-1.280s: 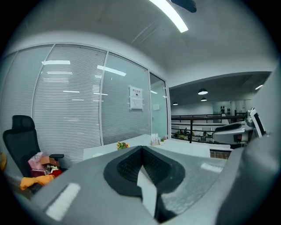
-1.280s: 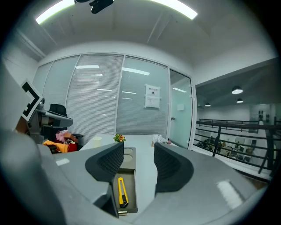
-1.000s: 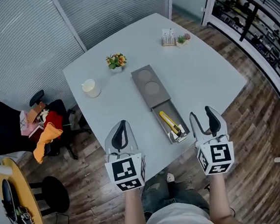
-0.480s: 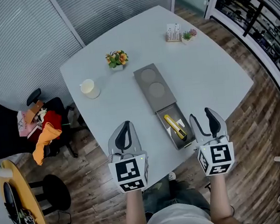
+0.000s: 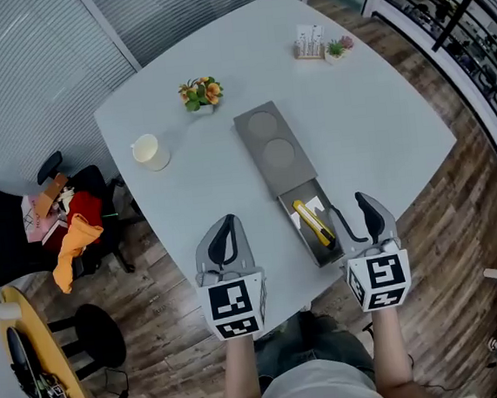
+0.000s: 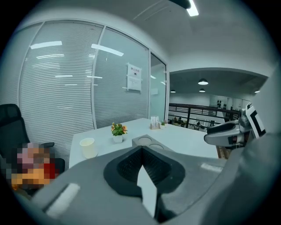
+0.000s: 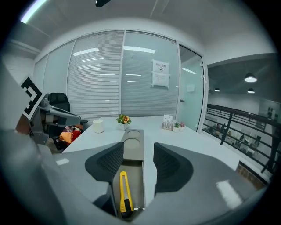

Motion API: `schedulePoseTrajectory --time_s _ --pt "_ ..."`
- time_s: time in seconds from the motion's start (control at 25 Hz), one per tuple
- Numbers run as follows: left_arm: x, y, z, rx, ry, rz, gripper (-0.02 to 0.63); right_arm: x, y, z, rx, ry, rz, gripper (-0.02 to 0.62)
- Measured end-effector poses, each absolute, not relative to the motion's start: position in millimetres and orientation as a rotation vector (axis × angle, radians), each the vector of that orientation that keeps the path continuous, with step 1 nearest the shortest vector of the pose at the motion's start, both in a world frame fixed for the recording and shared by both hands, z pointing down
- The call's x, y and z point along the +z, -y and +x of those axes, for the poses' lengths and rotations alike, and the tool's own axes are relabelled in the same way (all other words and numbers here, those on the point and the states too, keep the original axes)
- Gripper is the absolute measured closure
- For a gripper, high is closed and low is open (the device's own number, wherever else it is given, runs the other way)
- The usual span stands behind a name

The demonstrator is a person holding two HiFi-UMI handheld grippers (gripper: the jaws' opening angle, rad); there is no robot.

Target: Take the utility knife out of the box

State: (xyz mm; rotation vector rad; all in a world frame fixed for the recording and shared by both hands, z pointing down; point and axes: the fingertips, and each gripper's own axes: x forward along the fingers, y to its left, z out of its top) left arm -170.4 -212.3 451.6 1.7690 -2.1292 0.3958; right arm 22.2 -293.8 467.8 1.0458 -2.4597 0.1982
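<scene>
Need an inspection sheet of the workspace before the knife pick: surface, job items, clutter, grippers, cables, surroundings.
Surface: pale table, flat.
Job's things: grey box, drawer slid open at the near end; yellow utility knife lying inside.
Clutter: cup, flower pot, card holder, small plant, all apart from the box.
Grippers: left hand-held gripper shut, empty; right hand-held gripper open, empty, beside the drawer, knife lined up between its jaws.
Cables: tangle by the round side table, off the work table.
Surroundings: chair with clothes, blinded glass wall, wood floor.
</scene>
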Motion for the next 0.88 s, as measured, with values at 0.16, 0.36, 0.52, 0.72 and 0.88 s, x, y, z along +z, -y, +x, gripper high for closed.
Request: schedulePoseTrajectory --time_s 0.16,0.36,0.52,0.72,0.88 --pt "464 217 -173 0.413 2.102 1.765 0.606 484 291 17 0.219 2.433 1.014 0.359" --pt "481 221 -177 0.423 2.07 1.755 0.606 504 288 13 0.242 2.4 0.989 0.367" --pt "496 222 -177 0.433 2.038 1.745 0.606 519 285 9 0.25 2.37 0.954 0.373" --pt "515 223 -175 0.445 1.992 1.736 0.606 540 281 4 0.277 2.327 0.91 0.38" --pt "526 224 -172 0.455 1.96 1.736 0.606 557 277 -2 0.282 2.287 0.87 0.38"
